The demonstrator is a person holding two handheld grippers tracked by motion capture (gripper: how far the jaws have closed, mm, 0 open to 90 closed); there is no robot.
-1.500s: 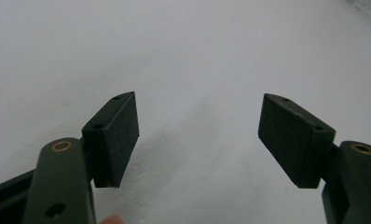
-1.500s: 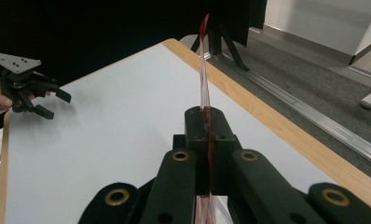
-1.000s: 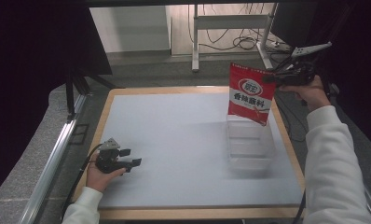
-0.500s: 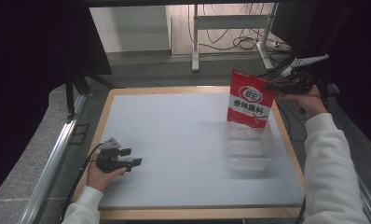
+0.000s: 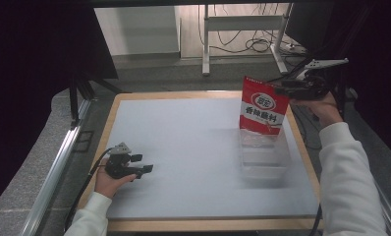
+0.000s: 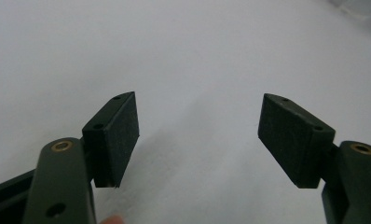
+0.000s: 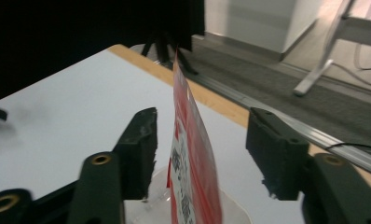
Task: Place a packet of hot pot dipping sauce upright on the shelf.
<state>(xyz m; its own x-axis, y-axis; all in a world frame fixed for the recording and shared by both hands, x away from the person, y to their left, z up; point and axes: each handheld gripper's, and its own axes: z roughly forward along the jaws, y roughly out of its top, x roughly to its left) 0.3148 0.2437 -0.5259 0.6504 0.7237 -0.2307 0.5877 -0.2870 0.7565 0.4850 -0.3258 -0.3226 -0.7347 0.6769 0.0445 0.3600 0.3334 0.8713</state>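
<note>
Your table (image 5: 183, 162) is a white sheet inside a wooden rim, and most of it lies bare: the whole middle and near strip between your two hands are free. Dark curtains close in on the left and far right, and a metal rail runs along the left edge. The clear bin (image 5: 263, 155) sits near the right rim, well apart from your left hand. The red pouch (image 5: 263, 105) stands upright in the bin's far end, its top rising above the walls (its bottom edge is hard to make out through the plastic).

Your right gripper (image 5: 282, 90) hovers at the pouch's top right corner. Its jaws have just been opening, and in the right gripper view the pouch (image 7: 193, 154) stands edge-on between the spread pads with a gap on each side. Your left gripper (image 5: 143, 164) rests low by the left rim, jaws wide apart over bare sheet, gripping nothing.
</note>
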